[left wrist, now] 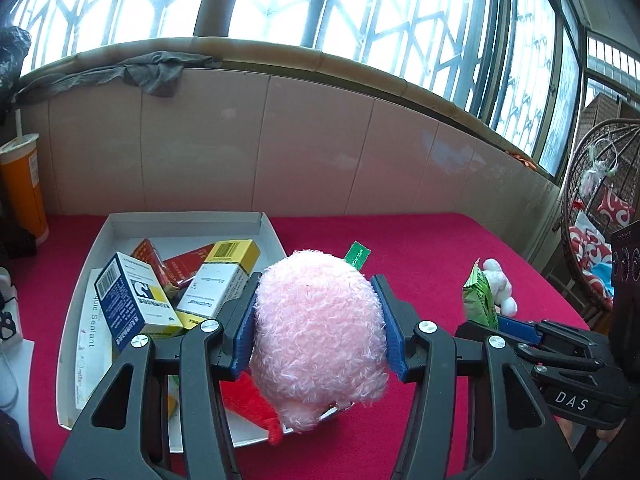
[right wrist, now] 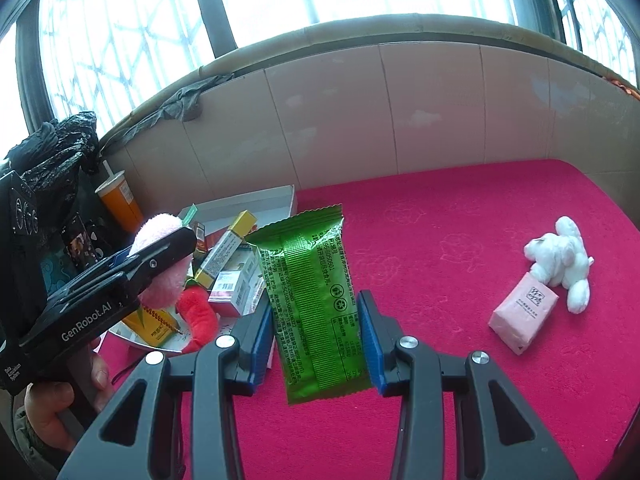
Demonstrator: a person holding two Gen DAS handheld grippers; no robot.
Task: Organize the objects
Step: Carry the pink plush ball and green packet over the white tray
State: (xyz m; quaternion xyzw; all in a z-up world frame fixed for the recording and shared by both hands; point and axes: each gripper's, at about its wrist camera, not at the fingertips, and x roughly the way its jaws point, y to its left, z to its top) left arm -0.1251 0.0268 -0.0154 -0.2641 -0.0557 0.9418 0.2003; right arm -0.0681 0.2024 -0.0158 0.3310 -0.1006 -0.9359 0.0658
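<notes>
My left tool (left wrist: 318,320) is clamped on the fuzzy pink plush toy (left wrist: 320,332), above the near edge of the white cardboard tray (left wrist: 66,320). My right tool (right wrist: 316,334) pinches the green foil snack packet (right wrist: 312,304), its long axis upright, tilted slightly left, over the red cloth-covered tabletop (right wrist: 460,248).

The left tool (left wrist: 318,316) clamps a pink plush toy (left wrist: 320,336) between its blue pads (left wrist: 394,328). Ahead and to its left lies a white tray (left wrist: 76,292) on the red bench (left wrist: 420,248), holding medicine boxes (left wrist: 136,300). To the tool's right, the right tool (left wrist: 520,330) holds a green packet (left wrist: 478,300), with a white plush toy (left wrist: 500,286) just beyond it.
</notes>
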